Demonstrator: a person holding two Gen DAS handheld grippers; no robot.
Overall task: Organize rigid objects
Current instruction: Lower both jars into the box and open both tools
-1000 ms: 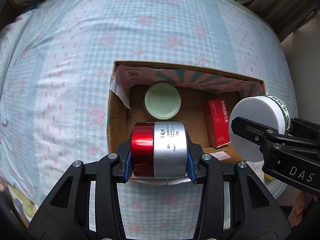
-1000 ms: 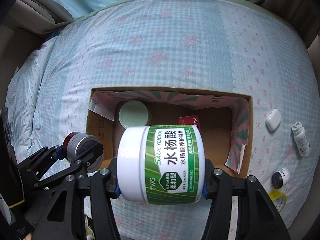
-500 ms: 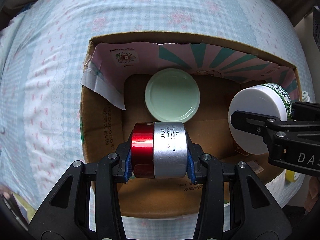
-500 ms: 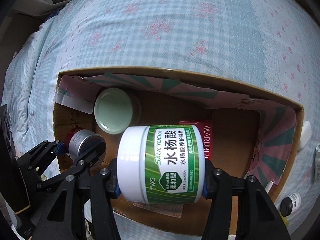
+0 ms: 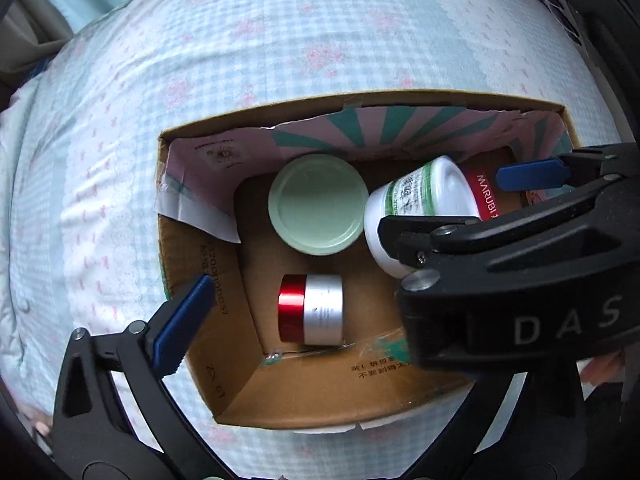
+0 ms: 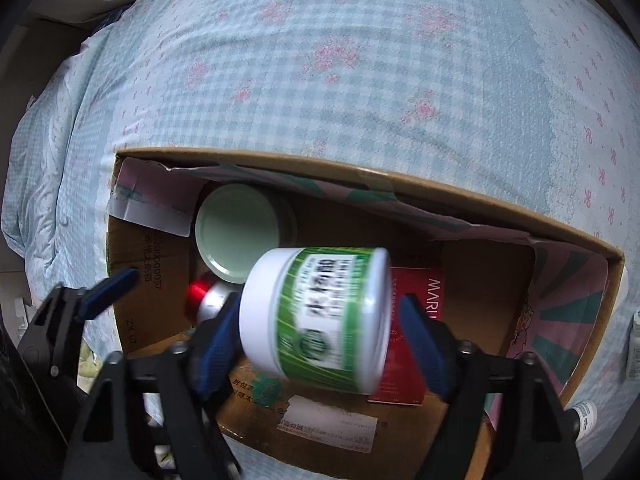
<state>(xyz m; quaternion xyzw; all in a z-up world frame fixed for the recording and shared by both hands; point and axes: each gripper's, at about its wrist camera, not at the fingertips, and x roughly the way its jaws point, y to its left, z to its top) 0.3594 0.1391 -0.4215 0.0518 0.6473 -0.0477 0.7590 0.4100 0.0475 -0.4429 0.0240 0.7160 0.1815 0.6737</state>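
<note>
A cardboard box [image 5: 224, 392] sits on the bed; it also shows in the right wrist view [image 6: 472, 206]. The red and silver jar [image 5: 312, 309] lies on its side on the box floor, also visible in the right wrist view [image 6: 202, 296]. My left gripper [image 5: 304, 312] is open above it; only its left finger [image 5: 182, 326] shows. My right gripper [image 6: 316, 334] is open. The white jar with green label [image 6: 320, 314] is blurred and tilted between its blue pads, dropping into the box [image 5: 424, 204].
A pale green lidded jar [image 5: 318, 204] stands at the back of the box, a red carton [image 6: 420, 320] lies at its right. Small bottles [image 6: 636, 346] lie on the checked bedspread [image 6: 360, 60] right of the box.
Both grippers opened. The red and silver jar left my left gripper and lies on the box floor. The white jar came loose from my right gripper and tilts downward.
</note>
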